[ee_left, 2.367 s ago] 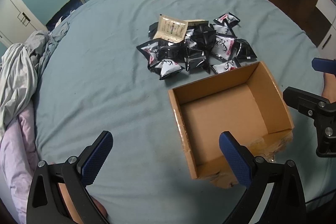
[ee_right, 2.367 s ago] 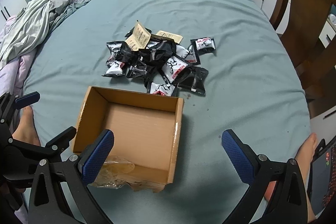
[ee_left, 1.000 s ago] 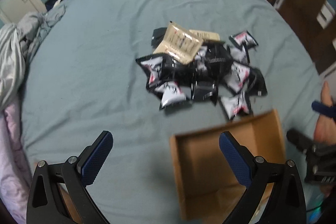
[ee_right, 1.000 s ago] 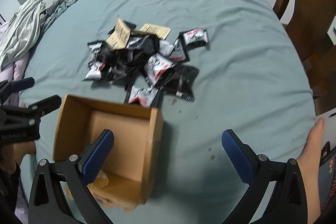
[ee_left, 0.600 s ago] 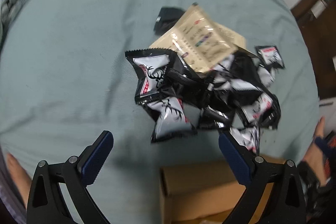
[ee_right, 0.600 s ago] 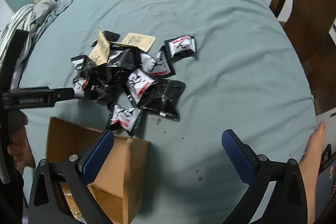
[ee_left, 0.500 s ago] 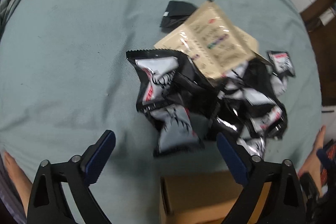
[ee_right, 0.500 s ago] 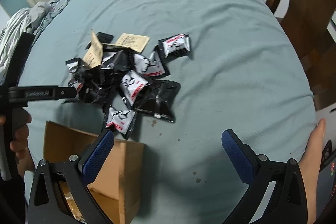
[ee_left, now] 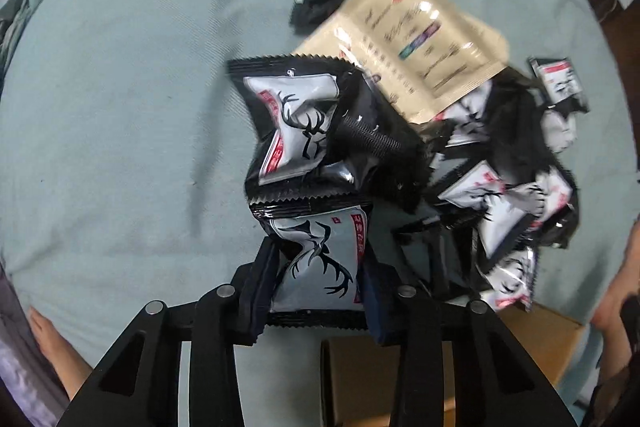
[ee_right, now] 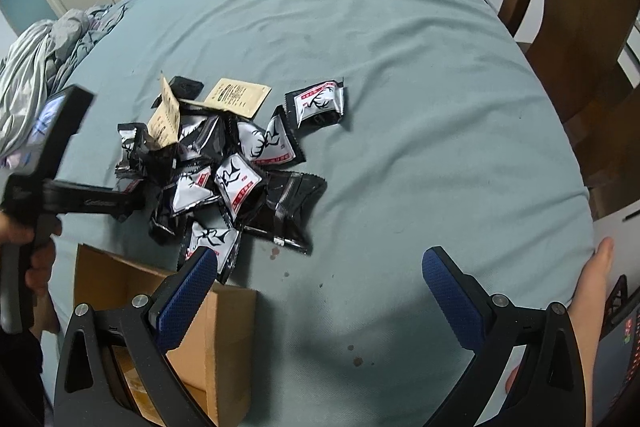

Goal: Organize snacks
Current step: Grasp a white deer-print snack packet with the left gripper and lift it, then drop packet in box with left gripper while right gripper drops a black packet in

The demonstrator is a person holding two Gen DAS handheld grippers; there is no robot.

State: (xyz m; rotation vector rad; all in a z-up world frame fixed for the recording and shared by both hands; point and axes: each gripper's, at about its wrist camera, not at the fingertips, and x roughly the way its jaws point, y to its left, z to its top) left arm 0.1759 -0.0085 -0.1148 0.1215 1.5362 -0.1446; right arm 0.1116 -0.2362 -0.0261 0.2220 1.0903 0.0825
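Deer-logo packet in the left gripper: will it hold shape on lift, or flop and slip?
The deer-logo packet looks puffed between the left gripper pads, so probably keeps shape and is light. Its glossy film may slip. Neighbouring snack pile packets overlap it, so one might drag along.

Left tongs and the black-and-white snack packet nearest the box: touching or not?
Touching. In the left wrist view the left tongs have just closed onto the snack packet, with both pads pressed against its sides at the near edge of the pile.
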